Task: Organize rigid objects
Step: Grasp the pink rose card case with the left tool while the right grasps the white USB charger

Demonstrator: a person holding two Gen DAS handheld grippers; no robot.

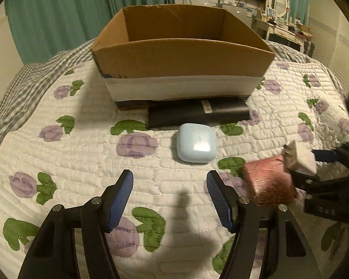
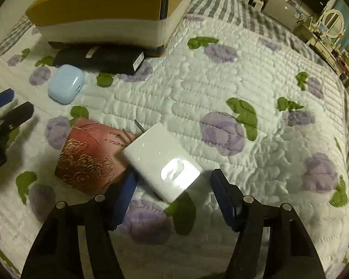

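Left wrist view: the left hand-held gripper [image 1: 169,200] hovers with fingers apart over the bed [image 1: 58,162], short of the pale blue case [image 1: 196,145] lying near the cardboard box [image 1: 181,53]. The case looks light, hard and slippery; take it across its flat sides.

Right wrist view: the right hand-held gripper [image 2: 174,200] is spread apart around a white charger [image 2: 162,160] touching a red box [image 2: 88,155].

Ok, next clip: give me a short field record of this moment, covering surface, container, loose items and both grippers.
surface: quilted floral bedspread
container: open cardboard box, nothing visible inside
under box front: black flat case
loose items: light blue earbud case; pink box; white charger leaning on the pink box
left gripper: open, short of the earbud case
right gripper: open, fingers either side of the charger's near end
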